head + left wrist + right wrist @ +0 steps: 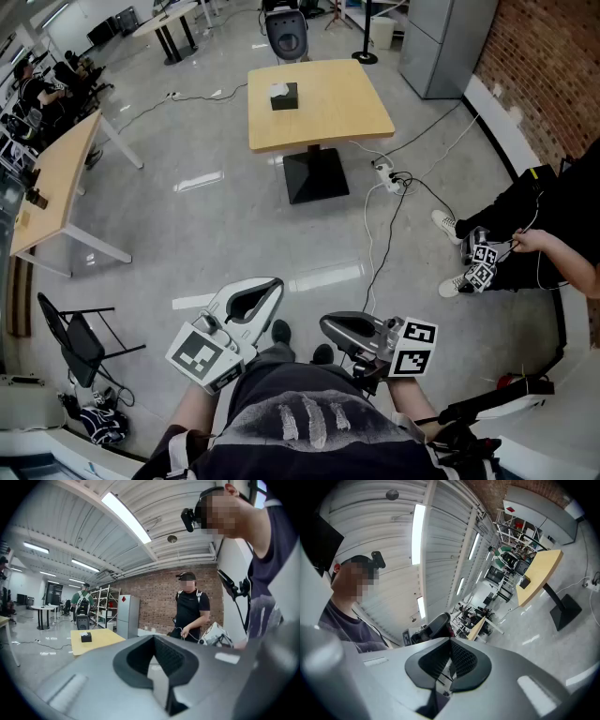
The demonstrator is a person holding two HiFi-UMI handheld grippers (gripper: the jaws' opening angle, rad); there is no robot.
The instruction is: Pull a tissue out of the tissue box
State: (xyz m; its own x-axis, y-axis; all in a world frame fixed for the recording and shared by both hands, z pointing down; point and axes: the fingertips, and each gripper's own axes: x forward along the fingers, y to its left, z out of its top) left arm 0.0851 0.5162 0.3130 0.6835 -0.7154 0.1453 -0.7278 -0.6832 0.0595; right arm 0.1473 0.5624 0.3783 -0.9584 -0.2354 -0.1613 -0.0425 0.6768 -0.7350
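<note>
Grey polished concrete floor (216,234) fills most of what we see from the head view, with a brick wall (553,56) running down the right side. Well ahead of us stands a square wooden table (328,112) on a black pedestal base, and a longer wooden table (56,187) lies along the left. A person in dark clothes (553,225) is at the right edge, holding gear with marker cubes (481,265). A black folding chair (75,337) sits at lower left.

Close against our torso we hold the left gripper (270,285) and the right gripper (328,324), both aimed roughly toward the square table. Each gripper's own view shows its jaws pressed together with nothing between them.

The black tissue box (284,96) rests on the far left part of the square table, a white tissue poking up from its top, well apart from both grippers. A white power strip (386,176) with cables lies on the floor beside the table base.
</note>
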